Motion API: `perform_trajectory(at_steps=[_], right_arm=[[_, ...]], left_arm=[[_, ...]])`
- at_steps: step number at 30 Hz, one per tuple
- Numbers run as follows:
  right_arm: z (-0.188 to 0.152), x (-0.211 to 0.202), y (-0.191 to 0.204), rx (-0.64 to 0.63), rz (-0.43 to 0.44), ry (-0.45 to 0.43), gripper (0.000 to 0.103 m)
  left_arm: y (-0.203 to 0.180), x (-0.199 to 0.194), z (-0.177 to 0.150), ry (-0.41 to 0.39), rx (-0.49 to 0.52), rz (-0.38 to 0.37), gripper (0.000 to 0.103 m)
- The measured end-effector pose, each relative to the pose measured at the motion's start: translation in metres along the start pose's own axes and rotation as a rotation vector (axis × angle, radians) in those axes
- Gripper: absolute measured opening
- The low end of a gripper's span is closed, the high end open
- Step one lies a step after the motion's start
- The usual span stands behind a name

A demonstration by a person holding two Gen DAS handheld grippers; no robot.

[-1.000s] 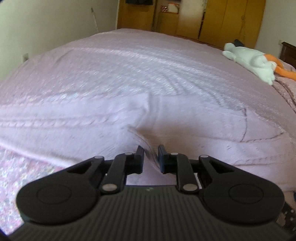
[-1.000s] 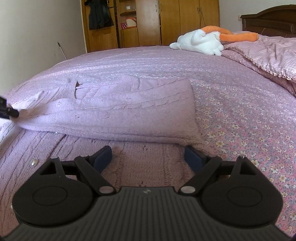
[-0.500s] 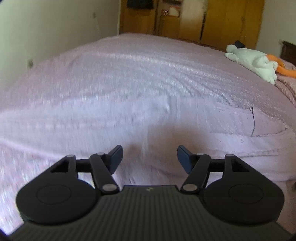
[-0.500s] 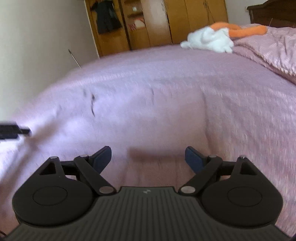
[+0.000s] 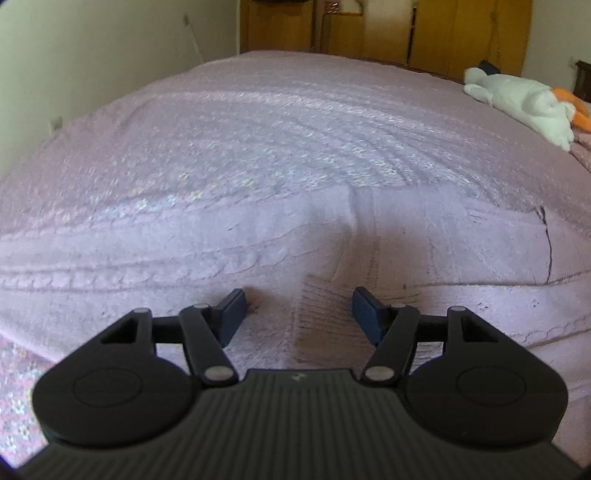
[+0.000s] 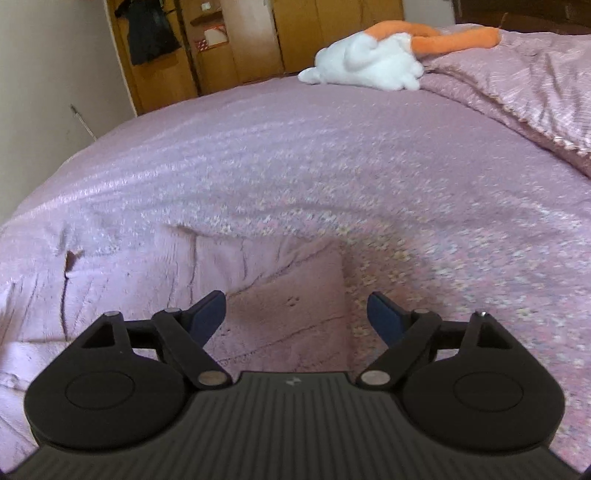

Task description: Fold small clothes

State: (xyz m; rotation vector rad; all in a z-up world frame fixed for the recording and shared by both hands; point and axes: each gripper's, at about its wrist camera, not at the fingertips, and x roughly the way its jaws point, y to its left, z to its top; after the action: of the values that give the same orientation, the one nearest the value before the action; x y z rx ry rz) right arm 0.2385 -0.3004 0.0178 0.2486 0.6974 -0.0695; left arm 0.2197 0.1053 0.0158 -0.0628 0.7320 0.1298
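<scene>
A lilac cable-knit sweater (image 5: 221, 258) lies flat on the bed, partly folded over itself. My left gripper (image 5: 298, 301) hovers low over it. Its jaws stand apart and are closing, with a ribbed cuff (image 5: 317, 310) lying between the fingers, untouched by the pads. In the right wrist view the sweater (image 6: 258, 266) ends at a straight right edge. My right gripper (image 6: 296, 301) sits above that corner, its jaws also closing. Knit fabric lies between them but the pads do not press on it.
The pink floral bedspread (image 6: 369, 177) runs far back and to the right. A white and orange plush toy (image 6: 369, 62) lies at the far end beside a rumpled pink quilt (image 6: 535, 81). Wooden wardrobes (image 5: 443, 33) stand behind the bed, and a wall lies to the left.
The left gripper let go of the pinched fold and opened, then shifted over the ribbed cuff. The right gripper slid right to the sweater's edge, and its jaws narrowed.
</scene>
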Motion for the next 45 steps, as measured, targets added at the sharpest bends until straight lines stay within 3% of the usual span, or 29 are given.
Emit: perform_trajectory(at_steps=[1,2,3,4,8,11,13,16,17,18,19,20,21,22,27,38,43,45], right_arm=[[-0.003,0.001,0.002,-0.012,-0.014,-0.003,0.050],[-0.006,-0.002,0.002,-0.021,-0.019,-0.032,0.036],[-0.008,-0.005,0.002,-0.020,-0.015,-0.066,0.014],[-0.009,-0.008,0.001,-0.010,-0.017,-0.092,0.014],[-0.012,-0.019,-0.004,0.008,-0.059,-0.197,0.010],[-0.013,-0.011,-0.008,0.020,-0.093,-0.167,0.010],[-0.012,-0.003,-0.011,0.027,-0.105,-0.134,0.010],[-0.011,0.001,-0.011,0.022,-0.112,-0.111,0.012],[-0.011,0.001,-0.011,0.020,-0.113,-0.107,0.013],[-0.011,0.001,-0.011,0.022,-0.112,-0.106,0.026],[-0.011,0.001,-0.011,0.022,-0.119,-0.103,0.033],[-0.011,0.001,-0.011,0.026,-0.138,-0.098,0.049],[-0.010,-0.001,-0.011,0.029,-0.147,-0.098,0.063],[-0.009,-0.004,-0.012,0.031,-0.137,-0.095,0.067],[-0.007,-0.037,-0.010,0.032,-0.066,-0.102,0.070],[-0.023,-0.146,0.021,0.016,0.093,-0.121,0.073],[-0.050,-0.184,0.044,0.007,0.161,-0.105,0.075],[-0.063,-0.194,0.053,0.008,0.182,-0.101,0.081]], left_arm=[[-0.003,-0.001,-0.001,-0.010,0.019,-0.013,0.051],[-0.007,-0.001,-0.003,-0.018,0.043,-0.033,0.033],[-0.010,-0.002,-0.004,-0.027,0.060,-0.039,0.026],[-0.013,-0.004,-0.005,-0.044,0.079,-0.035,0.013],[-0.018,-0.021,-0.007,-0.155,0.097,-0.049,0.011],[-0.018,-0.025,-0.001,-0.206,0.081,-0.032,0.011],[-0.020,-0.015,0.000,-0.178,0.103,-0.022,0.012],[-0.021,0.003,-0.006,-0.101,0.123,-0.006,0.016],[-0.021,0.005,-0.009,-0.111,0.125,0.007,0.025],[-0.022,0.001,-0.010,-0.117,0.128,0.024,0.030],[-0.023,-0.001,-0.010,-0.117,0.129,0.052,0.043],[-0.021,-0.003,-0.010,-0.114,0.123,0.074,0.053],[-0.020,-0.005,-0.009,-0.110,0.114,0.084,0.056],[-0.017,-0.007,-0.008,-0.103,0.101,0.085,0.057],[0.002,-0.027,0.002,-0.088,0.063,0.089,0.058],[0.080,-0.098,0.029,-0.114,-0.068,0.194,0.057],[0.121,-0.131,0.034,-0.147,-0.046,0.282,0.057],[0.137,-0.138,0.036,-0.137,-0.030,0.305,0.058]])
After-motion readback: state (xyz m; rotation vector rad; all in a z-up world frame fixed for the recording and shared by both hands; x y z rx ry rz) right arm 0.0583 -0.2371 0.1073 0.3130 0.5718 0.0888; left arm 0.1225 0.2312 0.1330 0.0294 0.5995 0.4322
